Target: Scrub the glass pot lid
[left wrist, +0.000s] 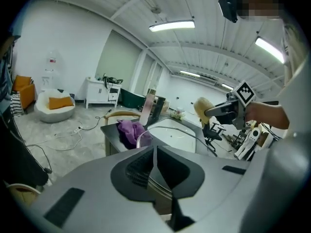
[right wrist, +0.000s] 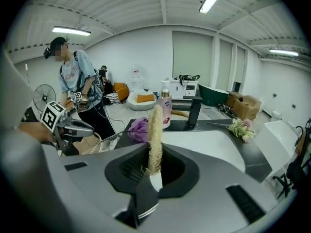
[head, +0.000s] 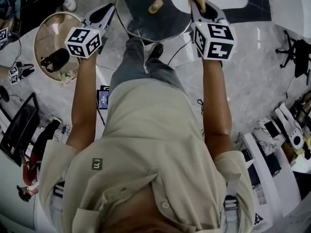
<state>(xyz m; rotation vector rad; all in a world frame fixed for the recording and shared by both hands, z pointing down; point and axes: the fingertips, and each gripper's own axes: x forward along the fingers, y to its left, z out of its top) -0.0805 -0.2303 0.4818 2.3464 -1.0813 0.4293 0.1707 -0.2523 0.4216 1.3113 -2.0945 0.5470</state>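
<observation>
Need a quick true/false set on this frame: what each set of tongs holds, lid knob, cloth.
1. The left tongs are shut on the rim of the round glass pot lid. True.
2. The right tongs are empty. False: they are shut on a tan fibrous loofah scrubber.
3. A purple cloth lies on the dark counter. True.
4. The lid has a black knob. False: it has a tan knob.
</observation>
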